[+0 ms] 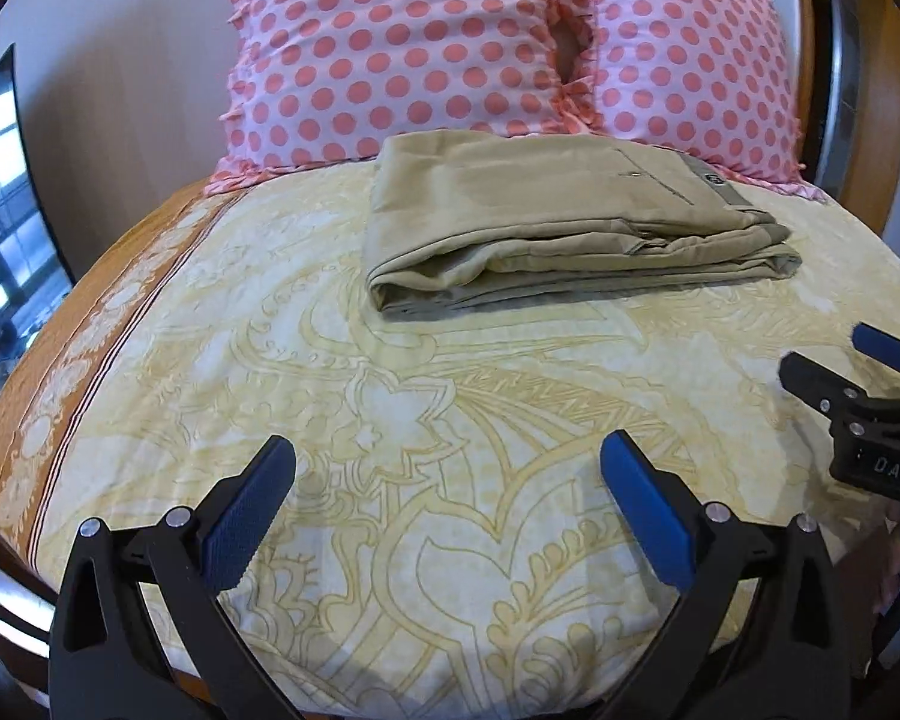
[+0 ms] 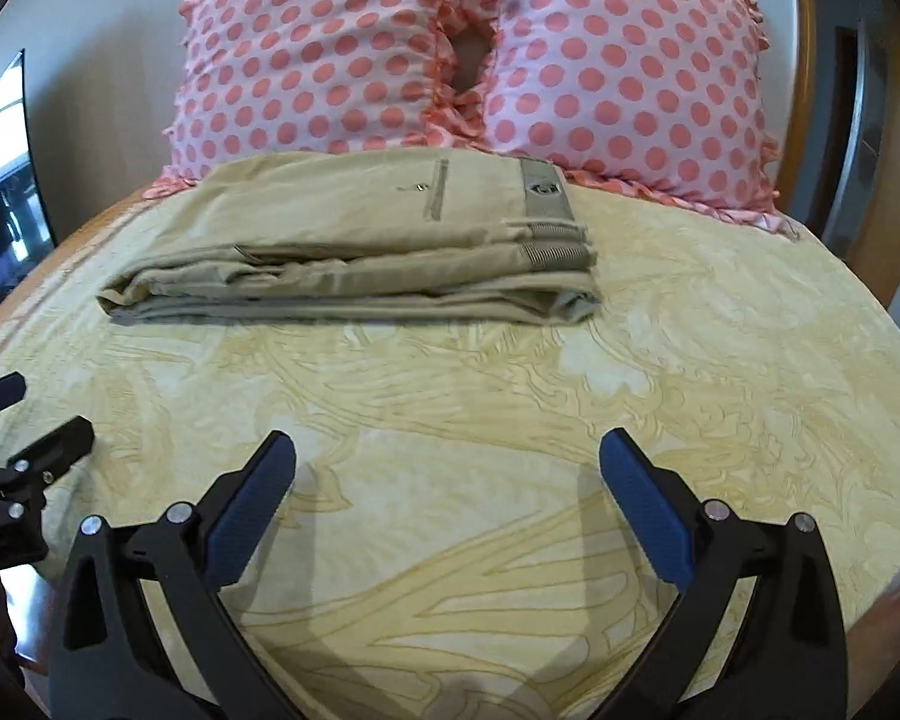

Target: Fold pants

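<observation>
Folded pants point(image 1: 570, 222) lie before two pillows point(image 1: 402, 42); left tool point(image 1: 447, 510) and right tool point(image 2: 447, 510) spread, empty.

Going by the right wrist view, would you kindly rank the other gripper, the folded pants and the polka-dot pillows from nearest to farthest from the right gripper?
Measured from the right gripper, whose jaws stand open:
1. The left gripper, close by at the left edge, low over the bedsheet.
2. The folded pants, ahead and slightly left, lying on the sheet.
3. The polka-dot pillows, farthest, propped up behind the pants.
</observation>
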Demonstrator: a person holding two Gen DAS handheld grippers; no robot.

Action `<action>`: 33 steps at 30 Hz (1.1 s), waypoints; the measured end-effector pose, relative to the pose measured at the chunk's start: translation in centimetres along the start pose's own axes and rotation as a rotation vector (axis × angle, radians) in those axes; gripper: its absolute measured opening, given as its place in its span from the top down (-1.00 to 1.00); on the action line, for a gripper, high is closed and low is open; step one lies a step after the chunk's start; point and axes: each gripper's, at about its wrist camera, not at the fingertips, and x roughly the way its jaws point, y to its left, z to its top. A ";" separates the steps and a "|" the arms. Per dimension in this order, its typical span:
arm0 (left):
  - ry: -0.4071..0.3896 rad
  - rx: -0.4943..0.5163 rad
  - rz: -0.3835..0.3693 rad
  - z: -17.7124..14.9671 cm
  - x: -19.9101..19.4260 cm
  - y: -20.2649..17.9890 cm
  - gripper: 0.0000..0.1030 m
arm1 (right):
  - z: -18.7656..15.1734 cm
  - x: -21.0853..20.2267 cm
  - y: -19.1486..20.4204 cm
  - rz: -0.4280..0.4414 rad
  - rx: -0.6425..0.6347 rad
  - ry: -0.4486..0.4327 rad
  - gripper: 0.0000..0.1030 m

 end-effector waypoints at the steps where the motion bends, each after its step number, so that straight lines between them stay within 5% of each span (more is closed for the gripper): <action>1: 0.006 -0.007 0.007 -0.2 0.2 0.1 -0.97 | -0.1 0.3 -0.1 0.005 0.009 0.009 -0.96; 15: -0.095 -0.051 -0.001 -1.6 -0.2 0.4 -0.97 | -1.2 -0.3 -0.1 -0.010 0.023 -0.086 -0.97; 33: -0.098 -0.050 -0.001 -1.8 -0.1 0.4 -0.97 | -1.2 -0.3 -0.3 -0.010 0.022 -0.086 -0.97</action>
